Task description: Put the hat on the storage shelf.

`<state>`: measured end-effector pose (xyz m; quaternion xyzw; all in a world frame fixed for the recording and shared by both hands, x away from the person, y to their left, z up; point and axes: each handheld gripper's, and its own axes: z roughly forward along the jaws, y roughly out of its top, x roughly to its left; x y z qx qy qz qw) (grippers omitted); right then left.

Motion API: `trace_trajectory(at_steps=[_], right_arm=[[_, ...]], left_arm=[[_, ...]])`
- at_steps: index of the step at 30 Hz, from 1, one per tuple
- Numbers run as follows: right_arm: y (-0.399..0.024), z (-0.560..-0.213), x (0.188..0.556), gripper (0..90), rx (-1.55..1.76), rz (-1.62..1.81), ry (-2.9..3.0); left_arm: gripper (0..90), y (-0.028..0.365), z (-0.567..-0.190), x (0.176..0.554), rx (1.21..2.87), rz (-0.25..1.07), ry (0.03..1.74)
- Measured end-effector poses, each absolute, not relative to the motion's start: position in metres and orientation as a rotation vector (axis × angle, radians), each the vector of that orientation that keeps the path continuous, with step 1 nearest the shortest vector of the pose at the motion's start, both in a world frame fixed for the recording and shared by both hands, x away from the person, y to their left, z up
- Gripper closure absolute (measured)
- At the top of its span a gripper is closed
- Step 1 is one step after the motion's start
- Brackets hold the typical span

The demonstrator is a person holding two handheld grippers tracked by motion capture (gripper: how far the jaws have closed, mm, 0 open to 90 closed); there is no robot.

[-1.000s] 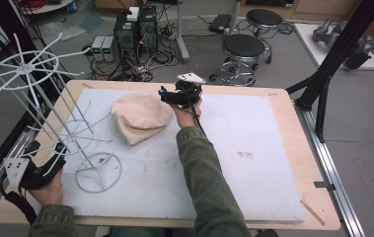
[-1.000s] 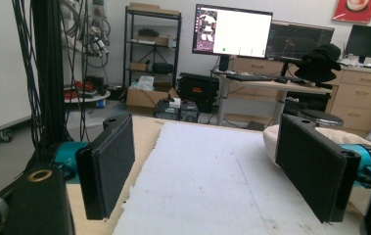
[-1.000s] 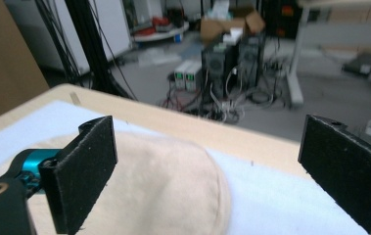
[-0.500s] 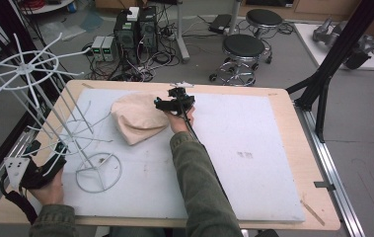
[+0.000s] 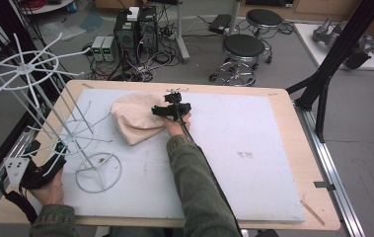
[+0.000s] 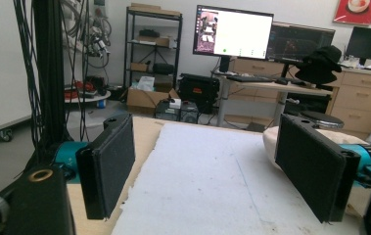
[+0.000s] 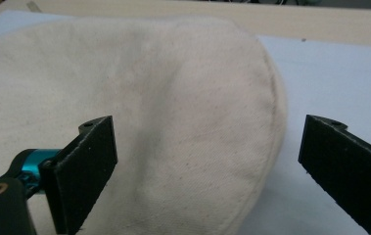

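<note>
On the white mat (image 5: 253, 148) that covers the table (image 5: 293, 106), a cream cloth hat (image 5: 134, 118) lies left of centre, toward the far edge. The right arm reaches far forward from the near edge, its olive sleeve (image 5: 199, 187) running diagonally up the mat, the hand (image 5: 174, 126) just at the hat's right rim. The right gripper (image 5: 167, 109) sits low over that rim, pointing left across the hat. From the right gripper view its fingers (image 7: 82, 171) stand wide apart, holding nothing, with the hat (image 7: 139, 112) between and beyond them; the hat's rounded seamed edge falls inside the gap, closer to the right finger.

At the near left corner of the table the left hand (image 5: 49, 190) rests at the edge, holding the left gripper (image 5: 51, 160) beside the round base of a white wire rack (image 5: 71, 133). The rack stands on the left part of the mat, its spoked top ring out past the table's left side. From the left gripper view the left fingers (image 6: 107, 164) are spread wide and empty, aimed along the mat (image 6: 207, 176), with the hat (image 6: 271, 142) showing far off behind the right finger.
</note>
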<state>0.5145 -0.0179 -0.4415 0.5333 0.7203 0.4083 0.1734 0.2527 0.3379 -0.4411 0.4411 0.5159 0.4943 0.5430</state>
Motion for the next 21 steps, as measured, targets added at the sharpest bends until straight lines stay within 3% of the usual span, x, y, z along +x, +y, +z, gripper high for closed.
trace_trajectory(at_steps=[12,16,21], right_arm=[[0.001,-0.447,0.507,7.3,1.658,1.007,2.019],[0.005,-0.447,0.504,17.2,1.631,0.959,2.013],[0.009,-0.446,0.501,36.2,1.619,0.897,1.974]], left_arm=[[23.2,0.338,-0.441,0.253,1.045,1.175,1.227],[23.2,0.339,-0.441,0.252,1.044,1.178,1.228],[23.2,0.339,-0.441,0.252,1.044,1.178,1.227]])
